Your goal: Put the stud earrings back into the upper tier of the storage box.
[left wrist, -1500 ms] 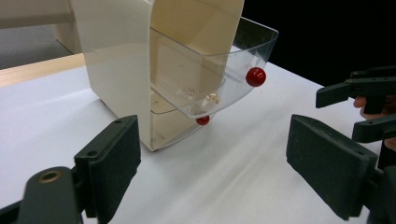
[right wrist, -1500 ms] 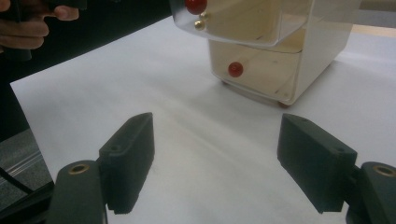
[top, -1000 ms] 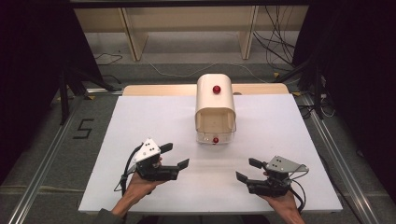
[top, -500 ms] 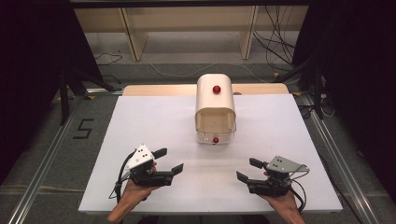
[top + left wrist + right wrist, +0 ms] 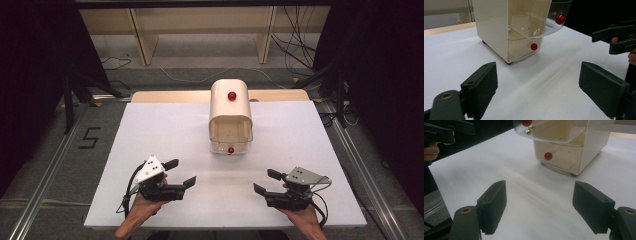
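A cream cabinet (image 5: 230, 117) with two clear-fronted drawers stands at about 12 o'clock on the white counter (image 5: 150, 130), close to the far edge and centred between the side edges. Each drawer front carries a red knob: the upper knob (image 5: 560, 19) sits on a drawer that juts out past the cabinet's face, the lower knob (image 5: 533, 46) on a drawer that lies nearly flush. A small gold-coloured piece (image 5: 538, 31) lies inside the upper drawer.

A broad bare stretch of counter lies between the cabinet and the near edge, and both side margins are open.

The left tongs (image 5: 181, 174) hover at about 7 o'clock, near the front edge, held from below by a hand (image 5: 142, 210) whose forearm enters from the bottom; the jaws stand apart and aim toward 2 o'clock, at the cabinet. The right tongs (image 5: 265, 182) sit at about 5 o'clock, equally near the front edge, jaws apart and holding nothing, aiming toward 10 o'clock.

Compared with a second ago, the left tongs have drawn back toward the near edge and a little to the left. The right tongs have stayed in place, and the cabinet has not moved.
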